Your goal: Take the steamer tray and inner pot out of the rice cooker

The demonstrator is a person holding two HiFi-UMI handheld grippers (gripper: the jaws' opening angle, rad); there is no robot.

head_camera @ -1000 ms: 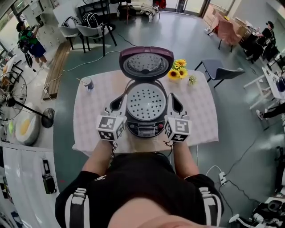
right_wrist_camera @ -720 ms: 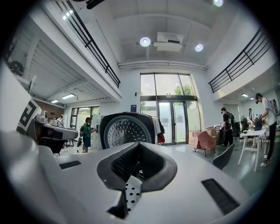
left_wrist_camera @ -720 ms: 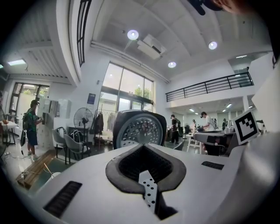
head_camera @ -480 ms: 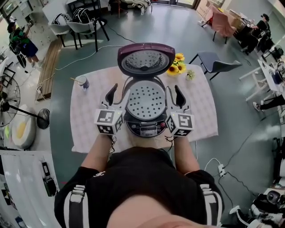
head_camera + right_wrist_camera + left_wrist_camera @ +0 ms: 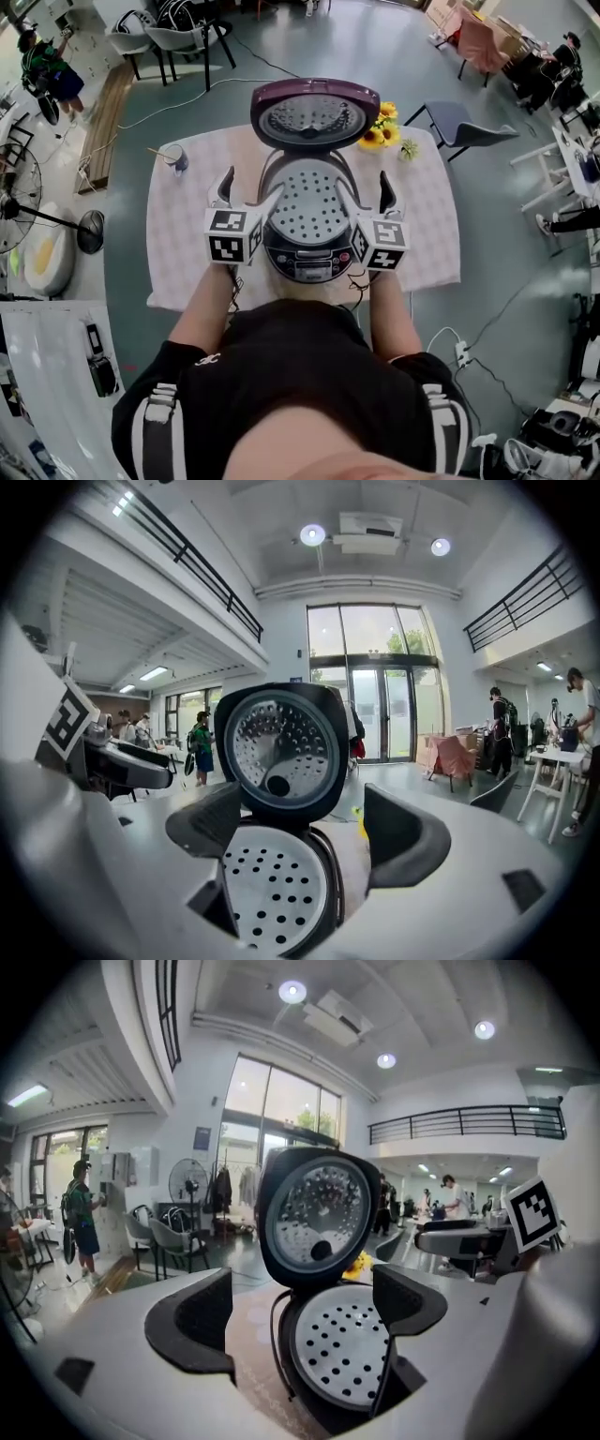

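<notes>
Left claw (image 5: 249, 187), right claw (image 5: 362, 187) just opened, gripping nothing, steamer tray (image 5: 307, 202) level

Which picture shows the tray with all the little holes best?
The head view: it looks down on the steamer tray, so nearly its whole round face shows. Both gripper views see it low and slanted, a jaw hiding part of its edge.

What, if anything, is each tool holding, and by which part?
Nothing is held. The jaws of the left tool and right tool have just been opening. They stand apart at opposite sides of the steamer tray in the rice cooker, with no pads pressing.
</notes>
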